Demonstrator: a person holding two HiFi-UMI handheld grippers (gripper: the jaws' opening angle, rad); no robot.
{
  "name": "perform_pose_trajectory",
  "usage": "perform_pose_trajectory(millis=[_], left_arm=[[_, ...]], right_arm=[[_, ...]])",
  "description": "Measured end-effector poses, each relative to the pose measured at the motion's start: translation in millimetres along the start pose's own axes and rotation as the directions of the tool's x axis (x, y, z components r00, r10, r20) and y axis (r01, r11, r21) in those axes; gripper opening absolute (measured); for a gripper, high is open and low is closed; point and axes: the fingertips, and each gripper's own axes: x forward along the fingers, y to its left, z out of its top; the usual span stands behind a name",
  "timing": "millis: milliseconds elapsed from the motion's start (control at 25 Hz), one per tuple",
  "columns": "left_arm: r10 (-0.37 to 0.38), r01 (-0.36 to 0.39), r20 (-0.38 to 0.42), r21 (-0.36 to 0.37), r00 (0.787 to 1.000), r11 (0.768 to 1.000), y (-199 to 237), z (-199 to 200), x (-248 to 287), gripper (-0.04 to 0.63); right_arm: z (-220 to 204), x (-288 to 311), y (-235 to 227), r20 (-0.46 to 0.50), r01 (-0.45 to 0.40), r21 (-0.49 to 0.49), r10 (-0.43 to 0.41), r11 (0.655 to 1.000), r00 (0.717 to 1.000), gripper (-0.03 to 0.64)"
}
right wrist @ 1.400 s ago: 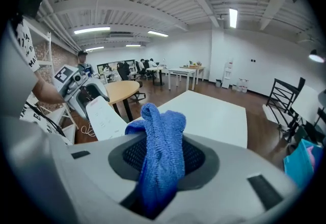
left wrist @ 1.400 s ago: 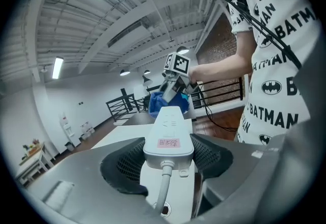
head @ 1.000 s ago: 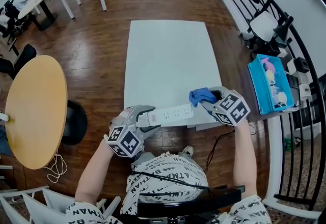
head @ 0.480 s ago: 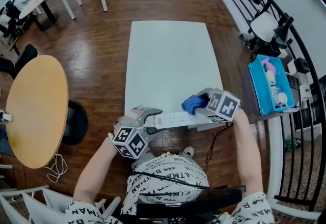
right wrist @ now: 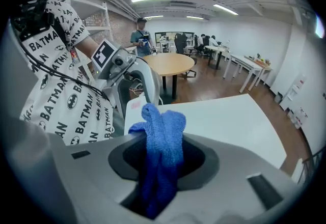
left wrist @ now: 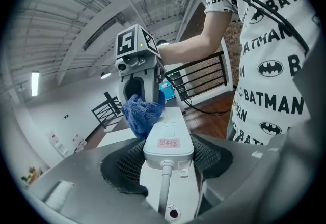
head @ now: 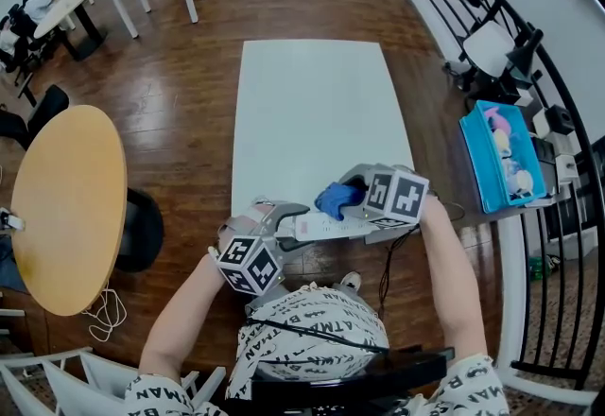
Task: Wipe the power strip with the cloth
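Note:
A white power strip [head: 326,227] is held above the near edge of the white table [head: 312,112]. My left gripper [head: 274,223] is shut on its cord end; in the left gripper view the power strip [left wrist: 168,139] sits between the black pads [left wrist: 119,164] with a pink label facing up. My right gripper [head: 352,199] is shut on a blue cloth [head: 336,199], which rests on the strip's top near its middle. The cloth [right wrist: 163,141] bunches between the right jaws, and the left gripper [right wrist: 122,73] stands just beyond it. From the left, the cloth [left wrist: 142,113] hangs under the right gripper [left wrist: 136,90].
A blue bin [head: 501,159] with small items sits at the right by a black railing [head: 558,102]. A round wooden table [head: 66,206] stands at the left. The strip's dark cord [head: 389,268] hangs off the table's near edge.
My right gripper has slid the cloth leftward along the strip, toward the left gripper, and rolled as it went. The strip and left gripper have shifted slightly down and right.

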Motion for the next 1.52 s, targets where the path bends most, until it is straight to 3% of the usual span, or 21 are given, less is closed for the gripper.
perform_pose_trajectory(millis=[280, 400, 760, 1520], left_arm=[[0.007, -0.007, 0.008, 0.009, 1.0, 1.0, 0.6, 2.9, 2.7, 0.281], [0.012, -0.012, 0.009, 0.008, 1.0, 1.0, 2.0, 2.2, 3.4, 0.281], [0.022, -0.022, 0.007, -0.012, 1.0, 1.0, 2.5, -1.8, -8.9, 0.281], [0.069, -0.068, 0.016, -0.051, 0.997, 0.996, 13.8, -5.9, -22.4, 0.281]], right_arm=[[35.4, 2.6, -1.4, 0.099, -0.02, -0.008, 0.021, 1.0, 0.995, 0.14], [39.4, 4.6, -2.3, 0.095, -0.029, -0.009, 0.03, 1.0, 0.995, 0.141], [-13.1, 4.4, -5.7, -0.096, -0.021, -0.058, 0.015, 0.998, 0.995, 0.141], [-125.0, -45.5, -34.2, -0.21, 0.102, 0.13, -0.073, 0.986, 0.975, 0.141]])
